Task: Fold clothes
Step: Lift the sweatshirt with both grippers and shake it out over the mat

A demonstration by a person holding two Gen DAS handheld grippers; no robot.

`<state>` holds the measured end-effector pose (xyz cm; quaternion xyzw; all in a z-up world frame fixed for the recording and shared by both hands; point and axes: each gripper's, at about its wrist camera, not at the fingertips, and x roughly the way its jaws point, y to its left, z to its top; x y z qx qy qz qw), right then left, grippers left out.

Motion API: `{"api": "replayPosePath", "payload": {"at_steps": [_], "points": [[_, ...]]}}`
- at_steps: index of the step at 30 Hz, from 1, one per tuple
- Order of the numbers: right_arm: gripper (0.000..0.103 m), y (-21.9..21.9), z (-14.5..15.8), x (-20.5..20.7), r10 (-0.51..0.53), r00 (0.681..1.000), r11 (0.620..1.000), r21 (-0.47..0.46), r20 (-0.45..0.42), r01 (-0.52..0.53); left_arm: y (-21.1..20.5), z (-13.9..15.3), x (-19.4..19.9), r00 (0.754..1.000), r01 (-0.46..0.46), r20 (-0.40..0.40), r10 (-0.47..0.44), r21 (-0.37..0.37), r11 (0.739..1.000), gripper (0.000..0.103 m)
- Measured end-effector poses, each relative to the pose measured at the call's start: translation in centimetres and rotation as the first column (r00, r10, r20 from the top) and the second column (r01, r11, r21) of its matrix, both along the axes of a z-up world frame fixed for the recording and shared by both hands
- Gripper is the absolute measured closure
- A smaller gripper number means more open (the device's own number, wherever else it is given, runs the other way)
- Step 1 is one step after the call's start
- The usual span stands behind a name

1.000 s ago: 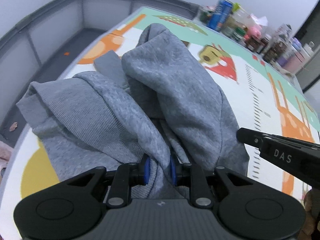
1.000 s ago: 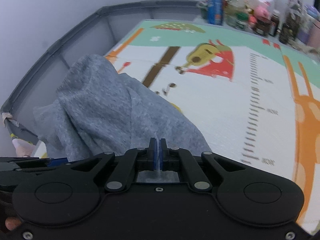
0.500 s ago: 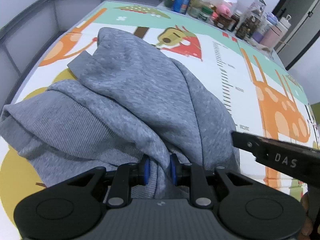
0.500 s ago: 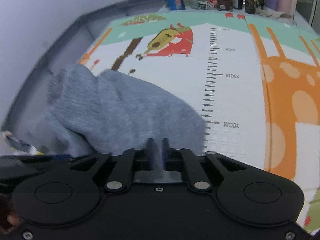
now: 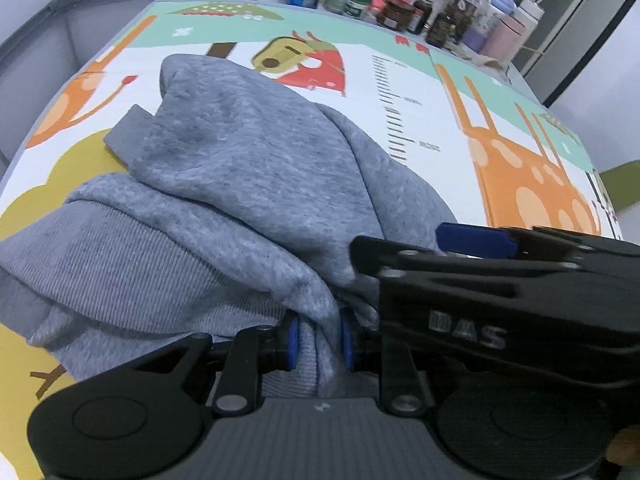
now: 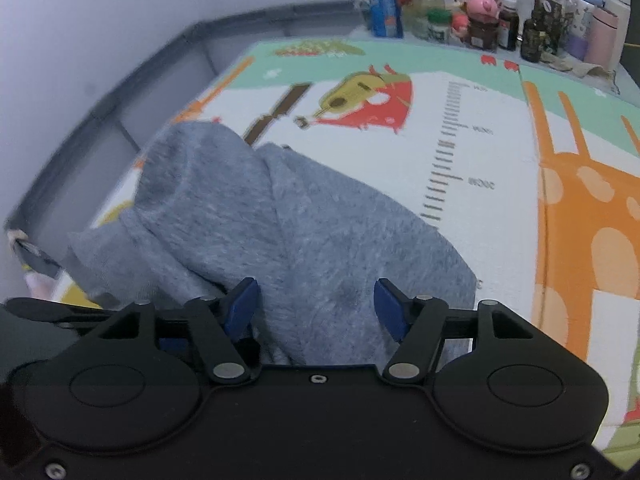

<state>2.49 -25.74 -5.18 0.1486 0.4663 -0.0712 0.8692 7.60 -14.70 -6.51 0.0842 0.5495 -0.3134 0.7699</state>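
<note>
Since a second before, the right gripper had let go of the grey hoodie and both hands had carried across the play mat, bringing the right gripper's black frame into the left wrist view. Its jaws were opening, blue pads standing wide apart, with cloth lying between them but pressed by neither. The left gripper stayed clamped on a bunched fold of the hoodie, its 2 blue pads close together with the cloth squeezed between. The hoodie lay heaped on the left part of the mat, its ribbed hem nearest the left gripper and a rounded bulk of fabric reaching toward the printed ruler. Orange giraffe shapes covered the mat's right side. A blue can, jars and bottles crowded the far edge of the bench.
</note>
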Motion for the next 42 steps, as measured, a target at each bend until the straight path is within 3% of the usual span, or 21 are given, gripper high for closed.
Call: {"api": "replayPosePath", "payload": {"at_steps": [1, 3, 6, 11, 17, 23, 30, 36, 42], "points": [[0.044, -0.1, -0.4, 0.1, 0.0, 1.0, 1.0, -0.003, -0.011, 0.0, -0.2, 0.0, -0.1, 1.0, 0.005, 0.0, -0.005, 0.002, 1.0, 0.08], [0.067, -0.4, -1.2, 0.4, -0.002, 0.999, 1.0, -0.005, -0.036, 0.002, -0.6, -0.1, -0.3, 1.0, 0.015, -0.002, -0.015, 0.008, 1.0, 0.08], [0.083, -0.9, -2.0, 0.4, -0.02, 0.998, 1.0, -0.005, -0.06, 0.02, -1.1, -0.3, -0.4, 1.0, 0.028, -0.001, -0.028, 0.017, 0.999, 0.08], [0.094, -2.0, -2.0, -0.4, -0.049, 0.998, 0.999, -0.007, -0.048, 0.048, -2.1, -0.3, -0.8, 0.999, 0.052, 0.001, -0.052, 0.025, 0.998, 0.08], [0.097, -4.6, -1.2, -2.2, -0.142, 0.989, 0.99, 0.003, -0.029, 0.142, -4.3, -0.2, -1.6, 0.994, 0.11, 0.008, -0.11, 0.022, 0.994, 0.08], [0.097, -8.6, -0.4, -5.4, -0.282, 0.959, 0.959, 0.007, -0.008, 0.282, -6.3, -0.2, -2.4, 0.989, 0.142, 0.041, -0.144, 0.036, 0.989, 0.08], [0.098, -13.8, 0.4, -9.1, -0.434, 0.9, 0.901, 0.018, 0.029, 0.434, -6.9, -0.1, -1.3, 0.992, 0.116, 0.046, -0.119, 0.052, 0.992, 0.08], [0.098, -16.9, 0.5, -9.9, -0.529, 0.847, 0.848, 0.007, 0.058, 0.53, -6.9, 0.8, -0.6, 0.989, 0.09, 0.11, -0.098, 0.076, 0.993, 0.08], [0.098, -19.9, -2.0, -10.2, -0.655, 0.755, 0.754, 0.045, -0.007, 0.655, -6.6, 0.4, -1.0, 0.983, 0.111, 0.138, -0.125, 0.108, 0.988, 0.079]]}}
